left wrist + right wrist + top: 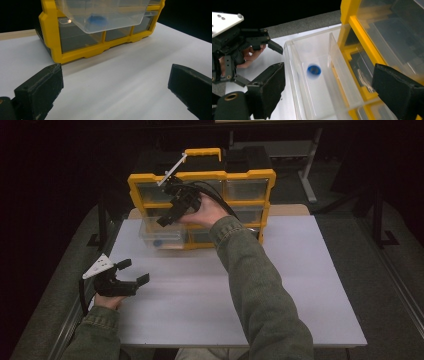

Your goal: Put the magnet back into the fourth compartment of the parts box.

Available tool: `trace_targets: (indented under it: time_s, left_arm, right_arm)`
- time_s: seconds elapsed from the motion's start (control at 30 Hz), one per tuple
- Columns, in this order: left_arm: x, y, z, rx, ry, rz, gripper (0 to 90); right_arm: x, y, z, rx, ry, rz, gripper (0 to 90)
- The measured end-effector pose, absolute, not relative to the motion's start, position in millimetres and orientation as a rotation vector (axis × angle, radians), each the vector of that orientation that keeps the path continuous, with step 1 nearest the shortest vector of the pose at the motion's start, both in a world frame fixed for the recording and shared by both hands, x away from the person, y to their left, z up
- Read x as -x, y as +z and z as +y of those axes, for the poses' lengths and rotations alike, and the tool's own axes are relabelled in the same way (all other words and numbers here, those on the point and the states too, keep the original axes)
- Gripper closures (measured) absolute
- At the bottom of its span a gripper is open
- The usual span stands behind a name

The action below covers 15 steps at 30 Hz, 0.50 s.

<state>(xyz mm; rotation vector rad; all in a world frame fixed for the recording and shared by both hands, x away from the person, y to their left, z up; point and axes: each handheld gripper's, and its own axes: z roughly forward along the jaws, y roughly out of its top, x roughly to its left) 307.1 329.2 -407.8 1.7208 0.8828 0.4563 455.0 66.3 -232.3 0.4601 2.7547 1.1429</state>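
High view: yellow organizer [200, 175] sits at the far edge of the white surface [300, 285]. Its clear drawer [312, 100] is pulled out, a blue ring [313, 70] lying inside. Right gripper [172, 210] hangs over that drawer, jaws wide, holding nothing. Left gripper [131, 271] rests well in front of the organizer, jaws spread, empty.

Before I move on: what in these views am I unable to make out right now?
- Blue object in the pulled-out clear drawer: blurred in the right gripper view, so what it is cannot be told.
- The same drawer in the high view: partly behind the right gripper.
- Closed drawers of the yellow cabinet: contents too dim to read behind the plastic.
- Left gripper: its body is cut off at the bottom edge.
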Motion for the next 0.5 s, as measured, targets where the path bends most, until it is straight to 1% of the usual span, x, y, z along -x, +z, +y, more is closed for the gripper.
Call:
trace_targets:
  time_s: [0.07,0.1,0.5]
  left_arm:
    - [-306.8,-407.7,328.9,-1.724,0.456,0.882,0.0]
    - [-306.7,-407.7,328.6,-1.724,0.455,0.884,0.0]
    - [-306.1,-407.8,327.8,-1.73,0.457,0.883,0.0]
  right_arm:
    - [-453.3,-231.7,61.5,-0.472,1.141,2.747,1.3]
    - [-452.9,-231.6,59.1,-0.488,1.139,2.739,0.0]
    - [-448.0,-238.0,26.6,-0.532,1.158,2.698,0.0]
